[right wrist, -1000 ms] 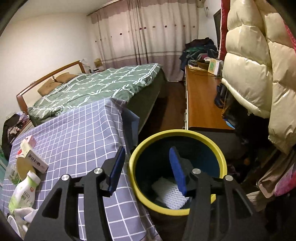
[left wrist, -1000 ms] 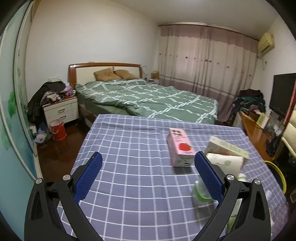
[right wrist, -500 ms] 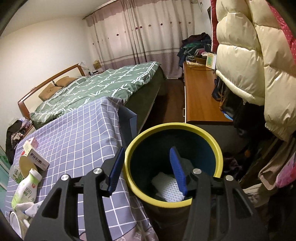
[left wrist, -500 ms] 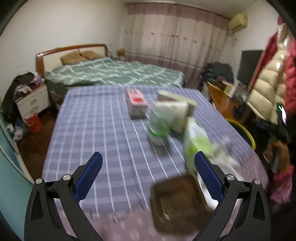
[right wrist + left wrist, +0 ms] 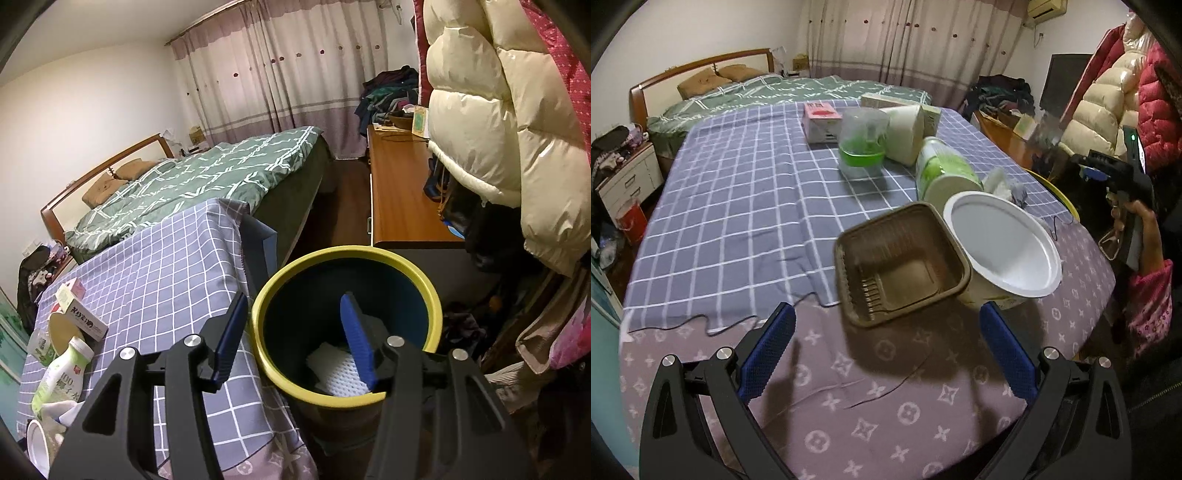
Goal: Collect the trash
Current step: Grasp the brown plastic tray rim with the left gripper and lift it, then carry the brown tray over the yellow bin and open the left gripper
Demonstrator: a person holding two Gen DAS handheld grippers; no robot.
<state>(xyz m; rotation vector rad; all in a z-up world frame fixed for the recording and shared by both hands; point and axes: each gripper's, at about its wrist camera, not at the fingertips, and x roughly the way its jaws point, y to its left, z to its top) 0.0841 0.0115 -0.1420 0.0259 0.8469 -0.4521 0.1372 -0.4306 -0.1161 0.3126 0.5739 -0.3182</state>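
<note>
In the left wrist view my left gripper (image 5: 886, 350) is open and empty, just short of a brown plastic tray (image 5: 901, 264) that lies tilted on the table. A white bowl (image 5: 1001, 247) leans beside the tray. Behind them lie a green-white bottle (image 5: 942, 171), a clear cup with a green base (image 5: 862, 142), a paper cup (image 5: 905, 131) and a pink carton (image 5: 822, 122). In the right wrist view my right gripper (image 5: 295, 343) is open and empty over the rim of a yellow-rimmed bin (image 5: 347, 325). A white foam net (image 5: 338, 373) lies inside the bin.
The table (image 5: 738, 177) has a checked cloth over a patterned mauve one. The bin stands off the table's right edge, by a wooden desk (image 5: 402, 192). A bed (image 5: 207, 177) is behind the table. Padded jackets (image 5: 498, 122) hang on the right.
My left gripper has pulled back and swung right along the table, so the brown tray and white bowl now lie right in front of it. The right gripper has stayed open over the bin.
</note>
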